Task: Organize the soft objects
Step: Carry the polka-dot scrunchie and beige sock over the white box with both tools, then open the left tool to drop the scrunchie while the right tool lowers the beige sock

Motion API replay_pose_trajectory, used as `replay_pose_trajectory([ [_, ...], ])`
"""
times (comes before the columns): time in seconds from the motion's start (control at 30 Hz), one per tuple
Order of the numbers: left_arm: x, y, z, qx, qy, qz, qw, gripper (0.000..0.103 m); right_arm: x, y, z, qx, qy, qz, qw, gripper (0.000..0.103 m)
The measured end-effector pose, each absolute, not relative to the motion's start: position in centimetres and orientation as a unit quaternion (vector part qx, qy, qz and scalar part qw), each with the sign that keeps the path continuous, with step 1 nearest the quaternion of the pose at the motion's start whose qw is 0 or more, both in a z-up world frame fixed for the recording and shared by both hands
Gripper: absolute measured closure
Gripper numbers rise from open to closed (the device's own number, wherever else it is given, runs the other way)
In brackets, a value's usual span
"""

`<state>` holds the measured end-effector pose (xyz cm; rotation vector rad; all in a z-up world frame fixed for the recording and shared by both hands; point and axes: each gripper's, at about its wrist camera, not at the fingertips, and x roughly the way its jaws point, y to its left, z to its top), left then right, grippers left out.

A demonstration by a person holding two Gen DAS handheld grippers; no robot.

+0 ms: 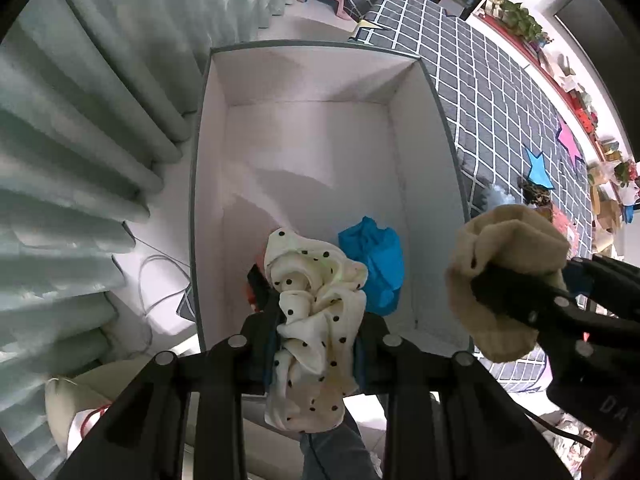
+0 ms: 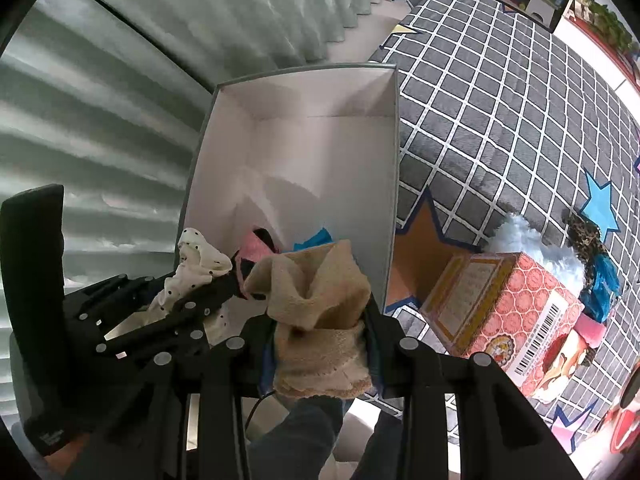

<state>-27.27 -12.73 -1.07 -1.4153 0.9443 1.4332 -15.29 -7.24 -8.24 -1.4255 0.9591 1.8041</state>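
A white box with a grey rim [image 1: 200,160] stands open below both grippers. My left gripper [image 1: 316,300] is shut on a cream cloth with black dots [image 1: 308,360], which hangs bunched over the box's near end. A blue cloth [image 1: 376,264] lies on the box floor, and a pink item [image 2: 256,248] lies beside it. My right gripper [image 2: 320,320] is shut on a beige knitted cloth [image 2: 316,280] above the box's near right corner. In the left wrist view that beige cloth [image 1: 508,240] sits to the right of the box.
A grey checked mat with coloured stars [image 2: 500,80] lies right of the box. On it are a pink patterned carton [image 2: 512,312], a fluffy pale-blue thing [image 2: 520,236] and a leopard-print item [image 2: 584,236]. Pale curtains [image 1: 80,120] hang on the left, with a cable [image 1: 156,280] on the floor.
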Motion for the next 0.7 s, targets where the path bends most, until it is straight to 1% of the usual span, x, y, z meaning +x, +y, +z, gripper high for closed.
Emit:
replay_pose_trajectory([
  [0.7, -27.9, -11.6, -2.1, -0.570, 0.387, 0.578, 0.436, 0.070, -17.3, -5.1, -9.9, -0.542, 0.384, 0.681, 0.308, 0.065],
])
